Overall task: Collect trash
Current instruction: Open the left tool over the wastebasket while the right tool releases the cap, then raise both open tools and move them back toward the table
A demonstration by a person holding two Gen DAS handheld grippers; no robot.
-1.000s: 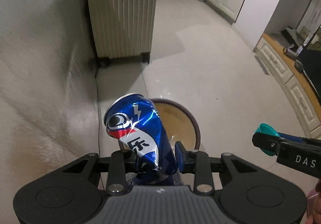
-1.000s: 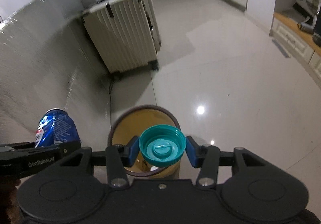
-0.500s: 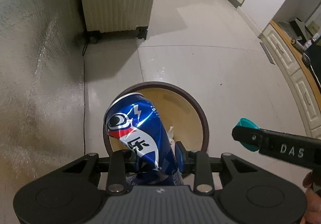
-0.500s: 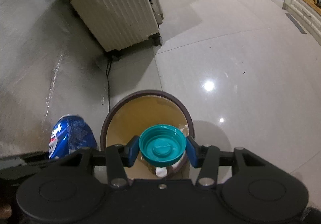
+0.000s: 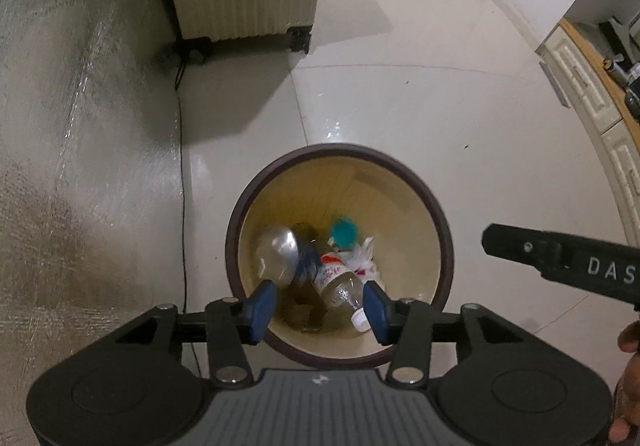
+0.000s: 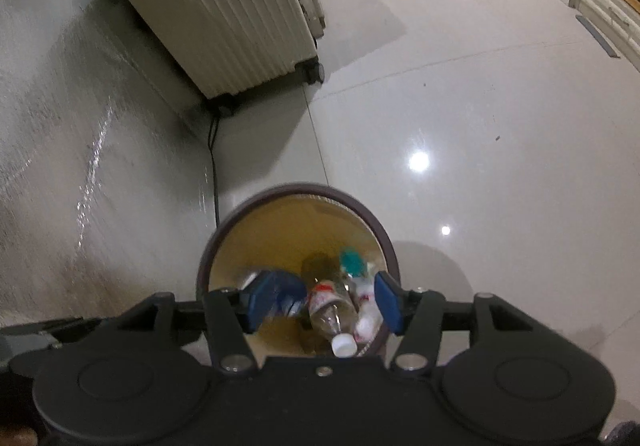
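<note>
Down on the pale tiled floor [image 5: 420,94], right next to the grey wall, sits a round bin [image 5: 442,230] with a dark rim and a yellowish inside, and both grippers hang just above its mouth. The left gripper [image 5: 320,306] has its blue pads spread apart with nothing between them; the jaws have just been opening. The blue can [image 5: 280,256] is inside the bin now, blurry, over on the left side with its silver end showing. Same story for the right gripper [image 6: 320,304]: its jaws have also just been opening, nothing is pinched between the pads, and the teal cap [image 5: 344,231] is in the bin too, a bit smeared, up near the far side of the pile. Also in there is a clear plastic bottle [image 6: 326,308] with a red and white label and a white lid, lying next to some white crumpled wrapper [image 5: 362,260]. From the left camera the right gripper's black finger pokes in from the right edge beside the bin. A cream ribbed suitcase [image 6: 228,10] stands on its wheels further back against the wall, with a black cable [image 5: 181,174] running along the floor from it toward the bin.
</note>
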